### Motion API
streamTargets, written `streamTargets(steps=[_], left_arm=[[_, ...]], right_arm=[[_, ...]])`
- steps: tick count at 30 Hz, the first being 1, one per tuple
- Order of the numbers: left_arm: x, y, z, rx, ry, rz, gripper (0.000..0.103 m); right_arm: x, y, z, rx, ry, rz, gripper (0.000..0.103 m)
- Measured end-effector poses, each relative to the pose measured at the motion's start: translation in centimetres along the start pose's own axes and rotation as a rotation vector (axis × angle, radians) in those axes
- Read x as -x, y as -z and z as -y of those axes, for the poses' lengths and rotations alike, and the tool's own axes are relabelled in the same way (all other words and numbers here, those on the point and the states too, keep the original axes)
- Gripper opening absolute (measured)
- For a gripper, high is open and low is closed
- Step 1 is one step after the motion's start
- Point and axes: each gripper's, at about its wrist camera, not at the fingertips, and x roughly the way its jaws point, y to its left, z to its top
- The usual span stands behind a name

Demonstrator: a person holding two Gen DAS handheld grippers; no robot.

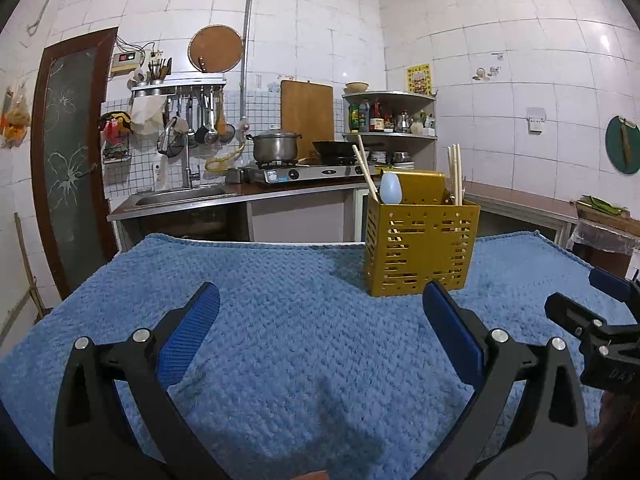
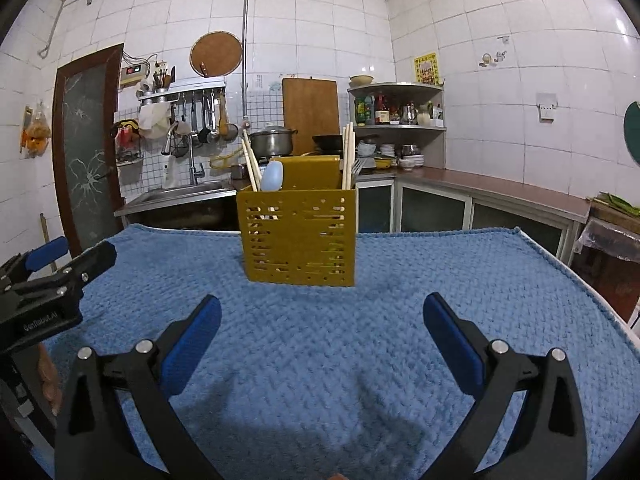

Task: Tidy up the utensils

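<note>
Here the yellow holder (image 2: 298, 236) stands upright on the blue towel (image 2: 360, 360), toward the far edge of the table, and everything turns on where it sits relative to the two claws. From the right claw (image 2: 322, 322) it lies almost straight ahead, just a little left of the midline between the blue pads. From the left claw (image 1: 320, 312) the same holder (image 1: 420, 244) lies ahead and off to the right, beyond that claw's right-hand pad. So the right hand looks the better lined up, though neither is touching the holder; both are apart from it with bare towel between.

Both claws stand wide, with nothing between their pads.

The holder already carries its load: chopsticks (image 2: 250, 164) leaning out at the left, a pale blue spoon (image 2: 273, 176) beside them, more chopsticks (image 2: 348, 156) standing upright at the right, and what looks like a fork just beside those. Their long axes run upward, out of the open top. No loose utensil shows on the towel, so the sorting seems largely done.
</note>
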Motion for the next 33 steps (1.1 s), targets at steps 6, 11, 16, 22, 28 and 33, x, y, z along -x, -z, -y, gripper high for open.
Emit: streamTargets(steps=[6, 11, 16, 22, 28, 33], left_arm=[[-0.29, 0.45, 0.29, -0.015, 0.008, -0.013, 0.098], [-0.5, 0.47, 0.2, -0.007, 0.015, -0.03, 0.098], [-0.64, 0.44, 0.07, 0.0, 0.003, -0.036, 0.098], [-0.06, 0.55, 0.69, -0.026, 0.004, -0.01, 0.098], [-0.47, 0.57, 0.29, -0.001, 0.011, -0.033, 0.098], [-0.4, 0.58, 0.54, -0.012, 0.023, -0.032, 0.098]], right_arm=[[0.01, -0.1, 0.18, -0.013, 0.016, -0.004, 0.099], [-0.02, -0.11, 0.03, -0.01, 0.017, -0.006, 0.099], [0.07, -0.21, -0.13, -0.009, 0.02, -0.009, 0.099], [0.14, -0.21, -0.1, -0.009, 0.021, -0.012, 0.099], [0.2, -0.32, -0.13, -0.006, 0.023, -0.008, 0.099], [0.21, -0.26, -0.14, -0.005, 0.022, -0.006, 0.099]])
